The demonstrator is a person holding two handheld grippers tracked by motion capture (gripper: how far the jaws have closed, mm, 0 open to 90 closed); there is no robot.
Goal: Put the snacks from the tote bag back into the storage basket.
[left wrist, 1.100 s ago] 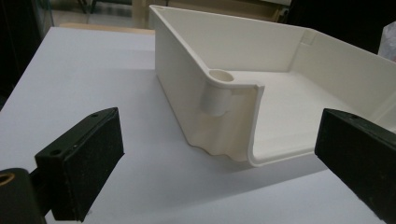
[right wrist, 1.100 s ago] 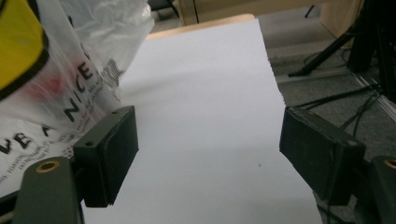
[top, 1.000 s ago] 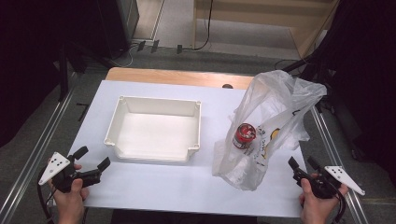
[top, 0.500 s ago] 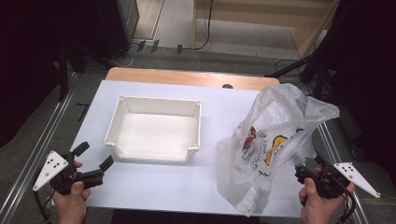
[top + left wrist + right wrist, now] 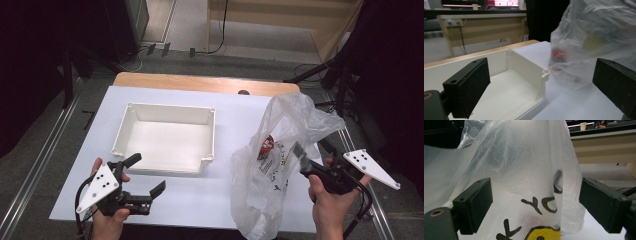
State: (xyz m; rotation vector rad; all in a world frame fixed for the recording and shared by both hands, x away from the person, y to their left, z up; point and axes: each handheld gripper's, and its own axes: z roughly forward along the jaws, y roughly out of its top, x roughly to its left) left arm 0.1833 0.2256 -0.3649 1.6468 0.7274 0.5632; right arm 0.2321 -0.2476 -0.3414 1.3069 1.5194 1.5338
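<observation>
**Both grippers spread, bag ahead of the right one**

Right gripper (image 5: 303,161) jaws wide apart, just been opening; the plastic bag (image 5: 280,165) stands right in front of its fingers, not pinched. Left gripper (image 5: 146,176) jaws also apart on nothing, white tray (image 5: 170,116) just beyond its fingertips, bag off to their right.

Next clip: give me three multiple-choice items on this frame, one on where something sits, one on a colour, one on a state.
1. Where is the plastic bag relative to the white tray in the high view?
A. to its right
B. inside it
C. to its left

2. What colour is the printed patch low on the bag in the right gripper view?
A. blue
B. yellow
C. green

3. How does the left claw stand?
A. shut on the tray
B. shut on the bag
C. open, holding nothing

Answers: 1 A, bag stands beside the tray. 2 B, yellow under black letters. 3 C, pads apart.
</observation>
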